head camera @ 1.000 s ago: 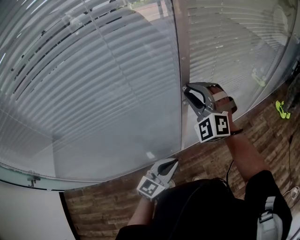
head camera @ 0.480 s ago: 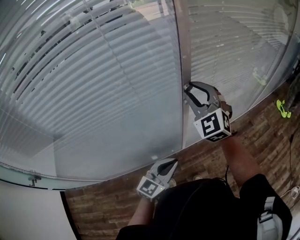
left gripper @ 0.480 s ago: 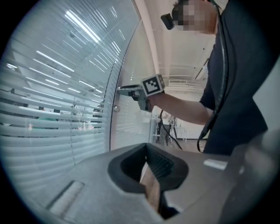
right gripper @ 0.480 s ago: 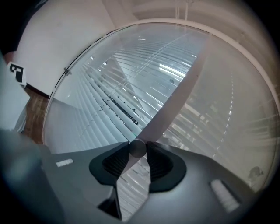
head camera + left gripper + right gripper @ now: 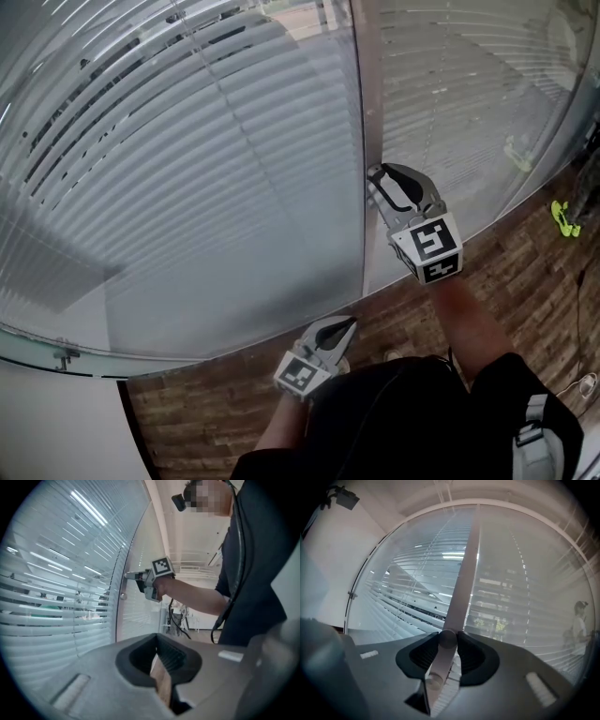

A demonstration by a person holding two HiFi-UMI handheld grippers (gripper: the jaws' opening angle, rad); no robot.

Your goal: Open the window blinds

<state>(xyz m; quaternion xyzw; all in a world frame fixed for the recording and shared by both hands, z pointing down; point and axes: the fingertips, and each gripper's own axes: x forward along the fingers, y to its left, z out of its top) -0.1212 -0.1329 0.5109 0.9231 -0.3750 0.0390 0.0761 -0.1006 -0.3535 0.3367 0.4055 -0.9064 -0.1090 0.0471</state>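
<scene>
Slatted blinds [image 5: 187, 187] hang behind the glass on both sides of a pale upright frame post [image 5: 367, 103]. My right gripper [image 5: 374, 178] points level at that post and is shut on a small round knob [image 5: 447, 640] on it, one pad on each side. The left gripper view shows the right gripper [image 5: 133, 576] from the side, touching the post. My left gripper [image 5: 349, 325] hangs low near the bottom of the glass, shut and holding nothing; its jaws [image 5: 158, 641] meet in its own view.
A wood-patterned floor [image 5: 525, 272] runs along the foot of the glass, with a yellow-green object [image 5: 562, 217] lying at the right. A white wall panel [image 5: 56, 422] and a small bracket [image 5: 64, 356] are at lower left. Beyond the glass stands a person [image 5: 580, 620].
My right gripper has rolled about its own axis while still on the knob; its marker cube now faces the camera and hides the hand. The left gripper has stayed put.
</scene>
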